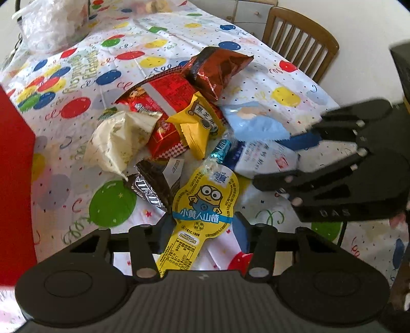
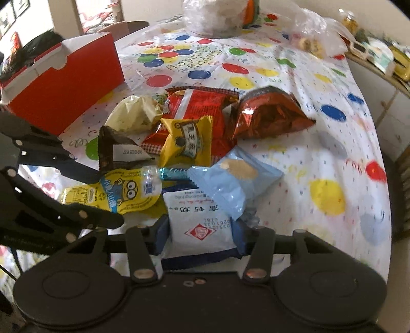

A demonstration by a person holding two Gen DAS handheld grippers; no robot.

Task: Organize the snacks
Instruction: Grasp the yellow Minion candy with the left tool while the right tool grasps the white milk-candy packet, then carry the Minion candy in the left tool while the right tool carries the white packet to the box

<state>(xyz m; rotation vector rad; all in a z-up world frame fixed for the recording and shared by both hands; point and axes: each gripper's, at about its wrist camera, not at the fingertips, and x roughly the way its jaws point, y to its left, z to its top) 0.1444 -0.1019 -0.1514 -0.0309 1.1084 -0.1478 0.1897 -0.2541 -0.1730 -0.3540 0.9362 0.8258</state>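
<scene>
Left wrist view, lower centre: left gripper [image 1: 203, 225] w/ fingers either side of yellow Minions pouch [image 1: 205, 202]; whether pinching it or merely straddling — cannot tell, left fingertip hidden behind pouch edge. Pouch neck pointing up-frame toward teal-wrapped candy [image 1: 221, 149].

Right edge, mid-frame: right gripper [image 1: 284, 156], seen side-on, at white-and-blue packet [image 1: 266, 158].

Right wrist view, lower centre: right gripper [image 2: 202, 237] pressed onto white-and-blue packet [image 2: 200, 228], blue pads touching both side edges. Left edge, mid-frame: left gripper [image 2: 102, 194] reaching in at Minions pouch [image 2: 128, 192].

Snack heap, centre of both views, on balloon-print tablecloth [image 1: 282, 84]:
- pale-blue packet [image 2: 230, 184], overlapping top of white-and-blue packet;
- yellow packet [image 2: 187, 143], lying on red packet [image 2: 202, 107];
- copper foil bag [image 2: 266, 115], right of red packet;
- cream bag [image 2: 133, 115], left of heap;
- dark M&M's bag [image 1: 148, 187], just beside Minions pouch.

Red box [image 2: 64, 84], lid open, upper left in right wrist view; apart from heap. Clear plastic bags [image 2: 215, 18] at top, far end of table. Wooden chair [image 1: 299, 38], upper right in left wrist view.
</scene>
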